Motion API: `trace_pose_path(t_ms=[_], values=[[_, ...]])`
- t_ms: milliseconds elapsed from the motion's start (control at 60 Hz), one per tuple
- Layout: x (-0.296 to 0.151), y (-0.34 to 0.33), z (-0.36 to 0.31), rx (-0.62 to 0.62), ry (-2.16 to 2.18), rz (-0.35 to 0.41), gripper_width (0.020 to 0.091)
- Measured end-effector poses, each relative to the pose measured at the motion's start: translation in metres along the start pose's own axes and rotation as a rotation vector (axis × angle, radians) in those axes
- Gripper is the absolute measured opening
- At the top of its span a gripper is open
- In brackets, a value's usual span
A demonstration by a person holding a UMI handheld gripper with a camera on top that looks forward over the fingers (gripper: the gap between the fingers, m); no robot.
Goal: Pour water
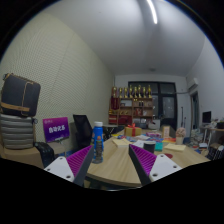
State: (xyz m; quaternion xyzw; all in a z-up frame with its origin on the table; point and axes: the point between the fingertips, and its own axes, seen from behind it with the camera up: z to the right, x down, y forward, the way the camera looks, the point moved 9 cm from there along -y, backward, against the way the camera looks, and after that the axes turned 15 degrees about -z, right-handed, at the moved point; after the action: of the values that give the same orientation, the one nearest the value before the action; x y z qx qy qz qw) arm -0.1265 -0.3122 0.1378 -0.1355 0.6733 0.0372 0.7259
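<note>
Looking along your gripper [111, 165], you see both fingers at the bottom of the frame, spread wide with their magenta pads [75, 160] facing each other and nothing held between them. A light wooden table [115, 165] fills the gap between the fingers and runs on ahead.

Just above the left finger, a little left of centre, stands a bottle [97, 143] with a blue cap, upright on the table and clear of the pad. You cannot tell from here how much water it holds.

To the right of centre, above the right finger, the table carries a clutter of small items: a dark cup [150, 147], some coloured packets and boxes too small to name.

At the left of the frame a speaker-like black case [20, 96] sits on top of a ribbed grey suitcase [16, 131], with a purple sign [55, 128] beside them. A dark chair [80, 130] stands behind the bottle.

Far back in the centre, shelves [133, 103] hold rows of small goods against the rear wall. A ceiling light strip [152, 12] shows at the upper right.
</note>
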Motion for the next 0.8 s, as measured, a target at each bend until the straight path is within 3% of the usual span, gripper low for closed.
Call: trace_pose_path(t_ms=[233,433,700,767,800], values=[[-0.011,0.123,-0.063,-0.021,0.073,-0.044,0.0800],[-0.033,0.215,-0.071,0.073,0.015,-0.050,0.0798],[-0.012,0.292,-0.072,0.077,0.061,-0.162,0.0794],[-0.002,0.303,-0.076,0.051,0.065,-0.196,0.0760],[-0.002,0.306,-0.076,0.040,0.079,-0.202,0.0642]])
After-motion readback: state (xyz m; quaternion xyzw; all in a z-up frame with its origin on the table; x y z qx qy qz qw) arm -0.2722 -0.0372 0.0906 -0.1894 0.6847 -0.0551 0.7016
